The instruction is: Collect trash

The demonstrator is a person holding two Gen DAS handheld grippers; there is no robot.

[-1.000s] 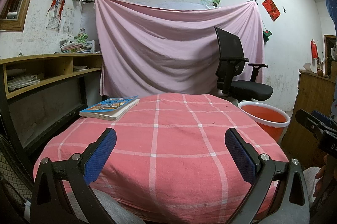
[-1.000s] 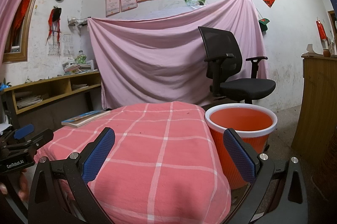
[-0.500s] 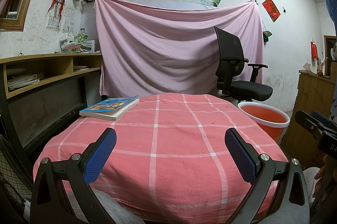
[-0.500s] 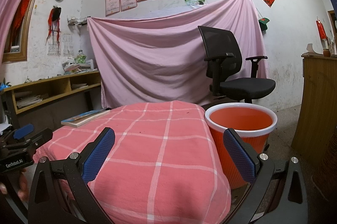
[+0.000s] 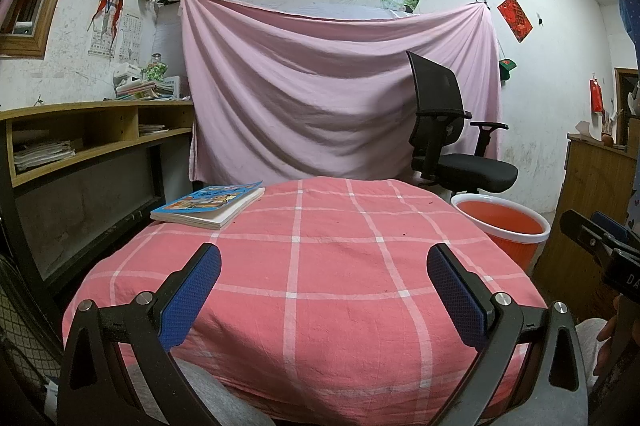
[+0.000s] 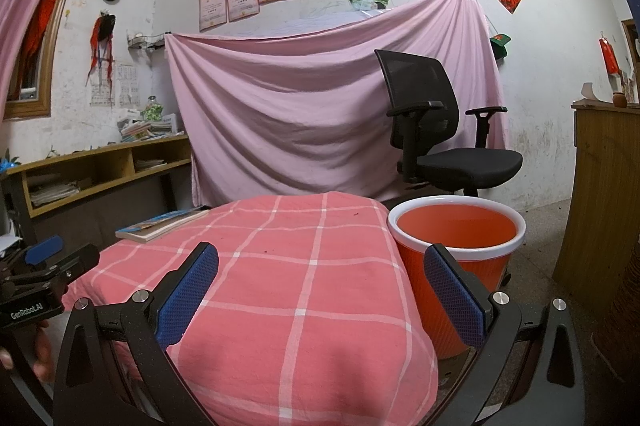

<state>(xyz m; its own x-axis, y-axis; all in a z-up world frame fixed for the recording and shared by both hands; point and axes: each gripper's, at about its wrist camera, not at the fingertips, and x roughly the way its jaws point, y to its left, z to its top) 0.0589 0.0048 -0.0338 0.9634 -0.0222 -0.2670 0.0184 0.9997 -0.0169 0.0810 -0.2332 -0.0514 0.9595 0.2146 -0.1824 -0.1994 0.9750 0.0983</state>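
An orange bin with a white rim (image 5: 502, 224) (image 6: 456, 238) stands on the floor just right of the table. The table (image 5: 320, 266) (image 6: 280, 274) has a pink checked cloth with a few tiny dark specks on it. I see no larger piece of trash. My left gripper (image 5: 323, 280) is open and empty over the table's near edge. My right gripper (image 6: 321, 278) is open and empty at the table's near right corner, beside the bin. Each gripper shows at the edge of the other's view.
A book with a blue cover (image 5: 208, 203) (image 6: 160, 224) lies at the table's far left. A black office chair (image 5: 452, 141) (image 6: 440, 137) stands behind the bin before a pink sheet. Wooden shelves (image 5: 80, 141) run along the left; a wooden cabinet (image 6: 600, 193) stands at right.
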